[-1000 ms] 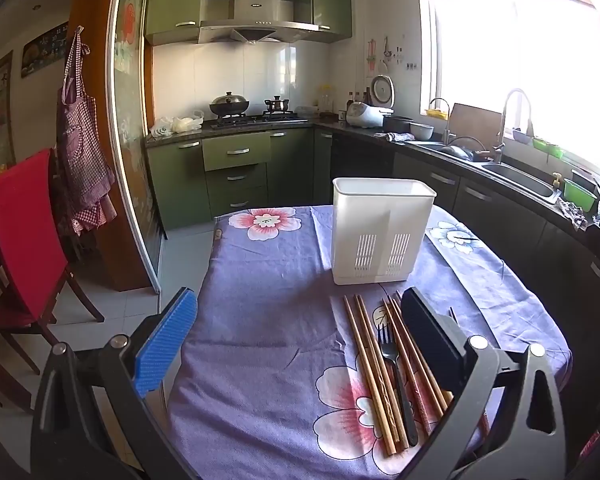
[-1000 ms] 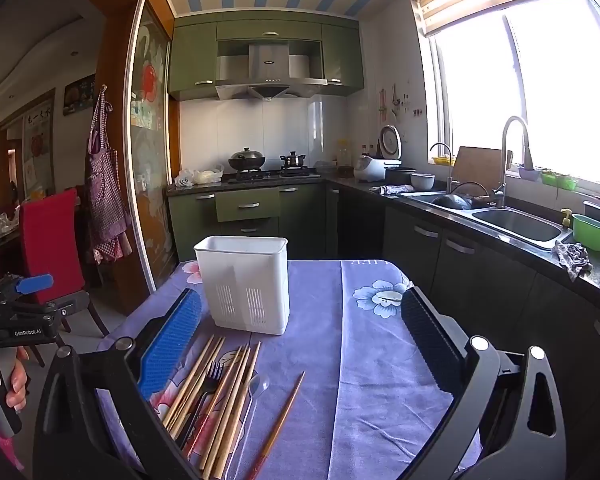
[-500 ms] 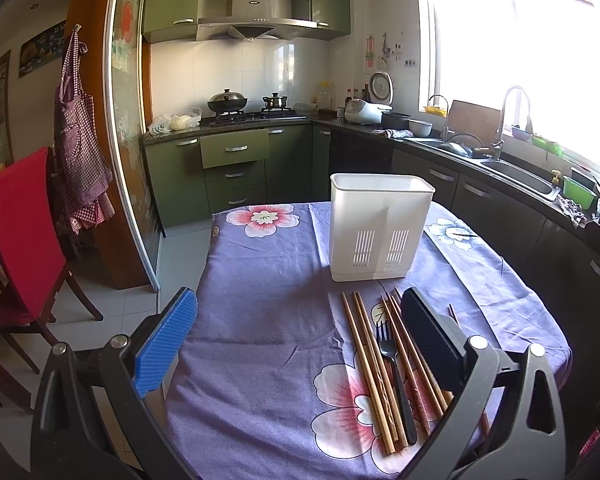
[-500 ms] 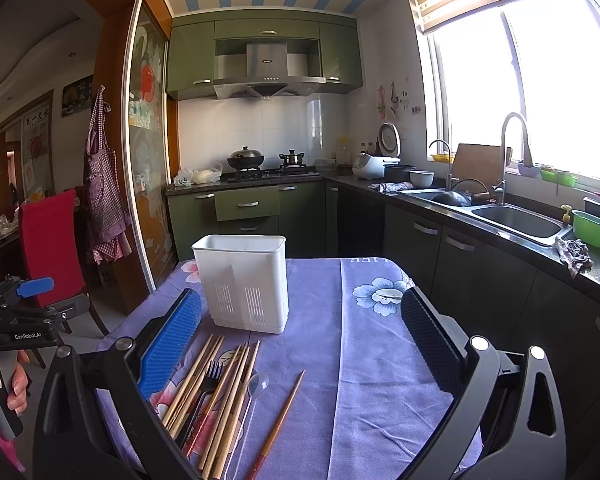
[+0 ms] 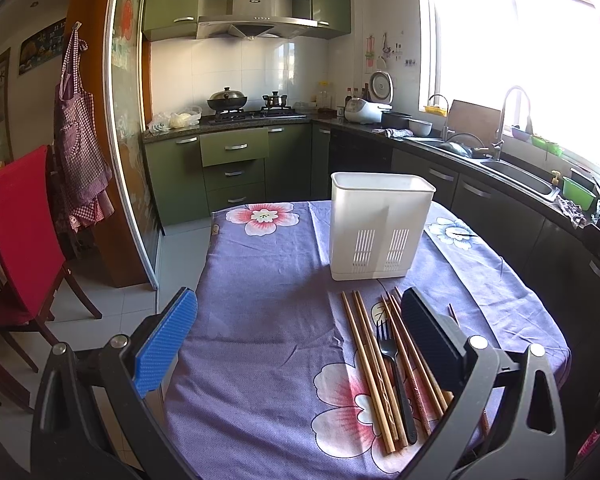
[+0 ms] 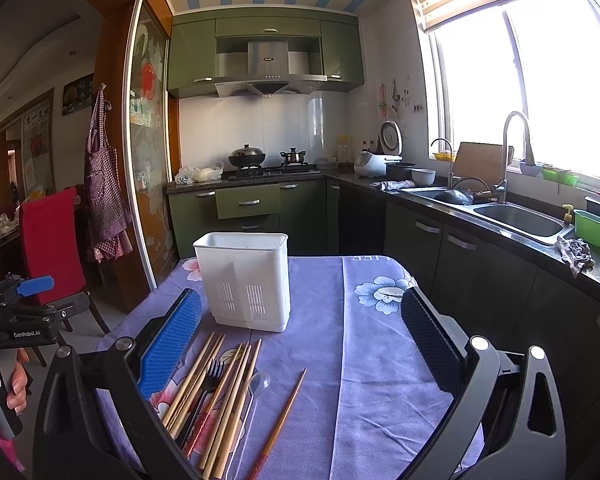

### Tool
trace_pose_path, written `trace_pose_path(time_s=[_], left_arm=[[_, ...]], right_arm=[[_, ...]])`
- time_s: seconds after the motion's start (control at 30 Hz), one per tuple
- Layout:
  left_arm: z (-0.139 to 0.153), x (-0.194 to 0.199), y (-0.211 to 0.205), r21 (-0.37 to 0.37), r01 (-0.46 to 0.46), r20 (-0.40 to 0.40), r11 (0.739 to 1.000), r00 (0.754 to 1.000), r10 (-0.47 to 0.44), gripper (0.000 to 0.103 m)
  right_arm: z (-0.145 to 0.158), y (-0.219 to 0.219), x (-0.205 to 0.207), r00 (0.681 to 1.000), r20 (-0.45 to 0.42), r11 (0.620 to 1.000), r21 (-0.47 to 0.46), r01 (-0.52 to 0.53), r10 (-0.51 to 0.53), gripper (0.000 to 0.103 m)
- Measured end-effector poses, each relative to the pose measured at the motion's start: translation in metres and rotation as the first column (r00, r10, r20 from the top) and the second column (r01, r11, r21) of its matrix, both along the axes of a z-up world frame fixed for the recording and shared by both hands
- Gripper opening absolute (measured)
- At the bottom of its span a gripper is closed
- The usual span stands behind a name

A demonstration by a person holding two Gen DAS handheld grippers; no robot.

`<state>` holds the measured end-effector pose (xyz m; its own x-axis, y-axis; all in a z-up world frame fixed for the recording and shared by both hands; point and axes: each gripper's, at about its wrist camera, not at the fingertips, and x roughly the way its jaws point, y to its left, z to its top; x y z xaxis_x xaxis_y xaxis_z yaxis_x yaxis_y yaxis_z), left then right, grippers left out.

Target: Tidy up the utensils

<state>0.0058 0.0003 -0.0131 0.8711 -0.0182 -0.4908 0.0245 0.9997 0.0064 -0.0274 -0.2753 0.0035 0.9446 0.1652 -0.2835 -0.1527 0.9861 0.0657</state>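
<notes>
Presently unstarted: chopsticks, black fork, clear spoon loose on bench; white holder apparently unfilled. Left gripper, right gripper: fingers wide apart, holding nothing.

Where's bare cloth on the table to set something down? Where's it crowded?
Free: the purple floral tablecloth left of the white slotted plastic utensil holder and the wooden chopsticks; also right of the lone reddish chopstick, toward the blue flower print. Crowded: the chopsticks and black plastic fork before the holder.
</notes>
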Motion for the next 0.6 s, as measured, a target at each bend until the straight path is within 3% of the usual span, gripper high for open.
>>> trace_pose_path(time_s=[0.6], left_arm=[[-0.0002, 0.0024, 0.0007, -0.002, 0.004, -0.010, 1.000, 1.000, -0.004, 0.097]], right_arm=[[-0.0008, 0.0028, 0.0030, 1.000, -0.004, 1.000, -0.001, 0.000, 0.000, 0.099]])
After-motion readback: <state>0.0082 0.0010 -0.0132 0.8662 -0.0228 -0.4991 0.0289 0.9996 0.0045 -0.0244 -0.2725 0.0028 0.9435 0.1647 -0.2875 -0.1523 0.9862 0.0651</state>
